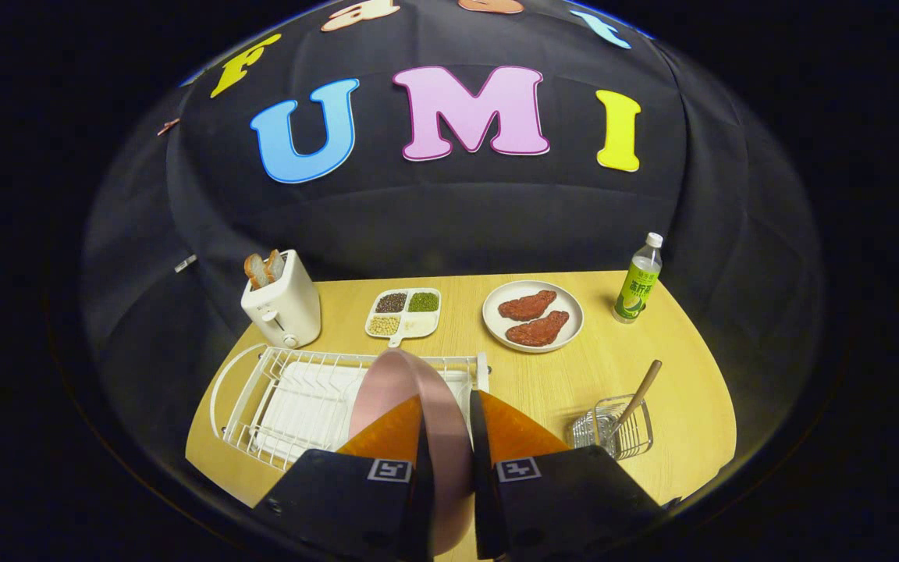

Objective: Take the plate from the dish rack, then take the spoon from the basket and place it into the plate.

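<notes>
Plate gripped edge-on above the dish rack; spoon not yet fetched

Pink plate (403, 390), standing on edge at lower centre of the frame, sits between the two fingers of the gripper (449, 437), which close narrowly on its rim from both sides. It appears lifted out of the white wire dish rack (278, 398) at lower left, though whether its bottom edge is fully clear of the wires cannot be told, since the fingers hide it. So the first step looks under way, not finished: the plate has yet to be set on the wooden bench (559, 375). The wooden-handled spoon (641, 394) leans in the small wire basket (613, 429) at lower right, untouched; its bowl is hard to make out through the mesh. Fetching it and laying it in the plate remain.
</notes>
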`<state>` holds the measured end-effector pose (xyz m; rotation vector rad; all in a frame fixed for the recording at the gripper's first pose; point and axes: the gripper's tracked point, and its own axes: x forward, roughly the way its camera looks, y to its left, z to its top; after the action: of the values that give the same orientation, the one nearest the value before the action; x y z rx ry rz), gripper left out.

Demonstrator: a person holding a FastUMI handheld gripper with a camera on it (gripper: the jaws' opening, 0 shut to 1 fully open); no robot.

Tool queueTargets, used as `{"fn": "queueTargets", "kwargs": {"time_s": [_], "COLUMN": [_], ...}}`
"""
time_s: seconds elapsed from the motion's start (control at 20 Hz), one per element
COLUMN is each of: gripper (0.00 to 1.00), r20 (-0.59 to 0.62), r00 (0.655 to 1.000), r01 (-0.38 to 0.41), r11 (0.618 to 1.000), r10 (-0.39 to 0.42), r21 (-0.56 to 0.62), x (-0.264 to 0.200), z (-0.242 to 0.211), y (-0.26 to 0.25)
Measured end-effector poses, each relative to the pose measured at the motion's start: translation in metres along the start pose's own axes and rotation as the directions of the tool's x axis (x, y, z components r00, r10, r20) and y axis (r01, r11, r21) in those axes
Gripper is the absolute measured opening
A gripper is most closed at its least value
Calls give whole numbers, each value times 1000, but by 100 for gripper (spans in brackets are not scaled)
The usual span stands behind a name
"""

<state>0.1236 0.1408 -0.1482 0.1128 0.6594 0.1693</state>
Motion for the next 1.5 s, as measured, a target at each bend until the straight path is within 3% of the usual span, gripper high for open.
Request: {"fn": "queueTargets", "kwargs": {"time_s": [0.55, 0.75, 1.25, 1.5], "gripper": [24, 24, 25, 27], "r20": [-54, -134, -255, -267], "r00": [981, 968, 901, 908], "r01": [-175, -187, -301, -271], "r11": [975, 968, 928, 939], "r10": [184, 211, 352, 322], "r21": [134, 169, 219, 211], "x": [-92, -81, -20, -2], "z": [-83, -127, -196, -208], "y": [-88, -127, -141, -164]}}
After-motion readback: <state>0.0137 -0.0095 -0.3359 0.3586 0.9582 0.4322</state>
